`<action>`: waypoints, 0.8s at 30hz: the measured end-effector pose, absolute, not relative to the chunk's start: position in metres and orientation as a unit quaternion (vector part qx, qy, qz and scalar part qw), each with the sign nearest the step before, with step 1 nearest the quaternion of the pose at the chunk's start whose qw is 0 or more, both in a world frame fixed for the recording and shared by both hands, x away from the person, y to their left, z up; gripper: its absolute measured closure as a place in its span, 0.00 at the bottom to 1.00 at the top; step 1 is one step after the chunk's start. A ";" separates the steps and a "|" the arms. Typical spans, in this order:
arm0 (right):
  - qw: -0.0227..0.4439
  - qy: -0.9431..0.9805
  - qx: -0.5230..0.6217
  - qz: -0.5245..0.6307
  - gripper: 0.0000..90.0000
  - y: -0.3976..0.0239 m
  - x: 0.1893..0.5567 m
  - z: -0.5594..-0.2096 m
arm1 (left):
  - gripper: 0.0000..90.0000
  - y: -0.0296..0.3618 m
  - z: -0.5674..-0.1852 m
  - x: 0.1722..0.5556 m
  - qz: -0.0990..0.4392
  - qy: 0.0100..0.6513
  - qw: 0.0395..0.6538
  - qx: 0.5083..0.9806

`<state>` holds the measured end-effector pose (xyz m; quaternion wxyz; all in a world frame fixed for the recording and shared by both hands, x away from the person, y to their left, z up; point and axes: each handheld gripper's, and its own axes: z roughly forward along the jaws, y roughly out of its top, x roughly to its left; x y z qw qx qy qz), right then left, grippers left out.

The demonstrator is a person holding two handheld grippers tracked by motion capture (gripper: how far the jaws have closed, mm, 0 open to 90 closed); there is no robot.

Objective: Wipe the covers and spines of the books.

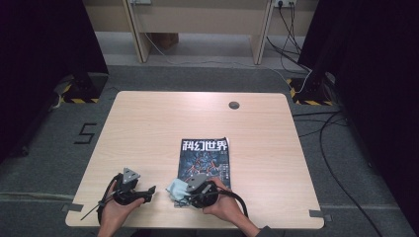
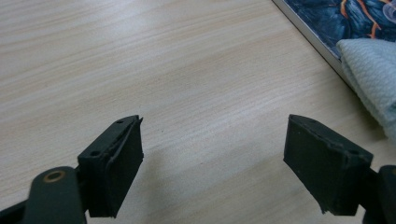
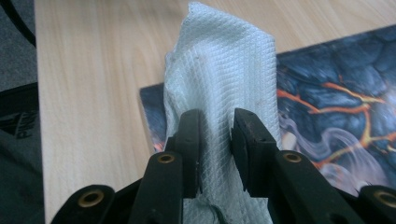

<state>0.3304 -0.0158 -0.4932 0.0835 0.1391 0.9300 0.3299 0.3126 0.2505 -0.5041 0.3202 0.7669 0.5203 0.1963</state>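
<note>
A dark magazine (image 1: 206,160) with white characters on its cover lies flat on the wooden table (image 1: 148,128), near the front middle. My right gripper (image 1: 184,193) is at the magazine's near left corner, shut on a pale blue-white cloth (image 1: 176,188) that bunches up between its jaws. In the right gripper view the cloth (image 3: 219,93) stands up between the two pads, over the magazine (image 3: 336,102). My left gripper (image 1: 148,193) rests low on the table to the left, jaws open and empty (image 2: 212,154). The cloth (image 2: 373,74) and magazine edge (image 2: 327,23) show at the right of the left gripper view.
A small round grommet (image 1: 233,104) sits near the table's far edge. Cables (image 1: 326,143) trail over the grey floor to the right. Dark curtains flank both sides, and wooden furniture legs (image 1: 138,34) stand behind the table.
</note>
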 end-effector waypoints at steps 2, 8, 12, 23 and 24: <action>0.082 0.930 0.131 0.332 0.81 -0.011 0.328 -0.494 | 0.21 0.251 -0.504 0.313 0.202 0.522 0.319 0.765; 0.075 0.930 0.123 0.339 0.81 -0.004 0.324 -0.495 | 0.21 0.254 -0.502 0.313 0.217 0.521 0.310 0.766; 0.068 0.929 0.124 0.341 0.81 -0.004 0.324 -0.495 | 0.21 0.251 -0.503 0.312 0.210 0.521 0.313 0.766; 0.070 0.926 0.163 0.334 0.82 -0.039 0.332 -0.493 | 0.21 0.250 -0.503 0.311 0.210 0.518 0.316 0.767; 0.070 0.926 0.163 0.334 0.82 -0.039 0.332 -0.493 | 0.21 0.250 -0.503 0.311 0.210 0.518 0.316 0.767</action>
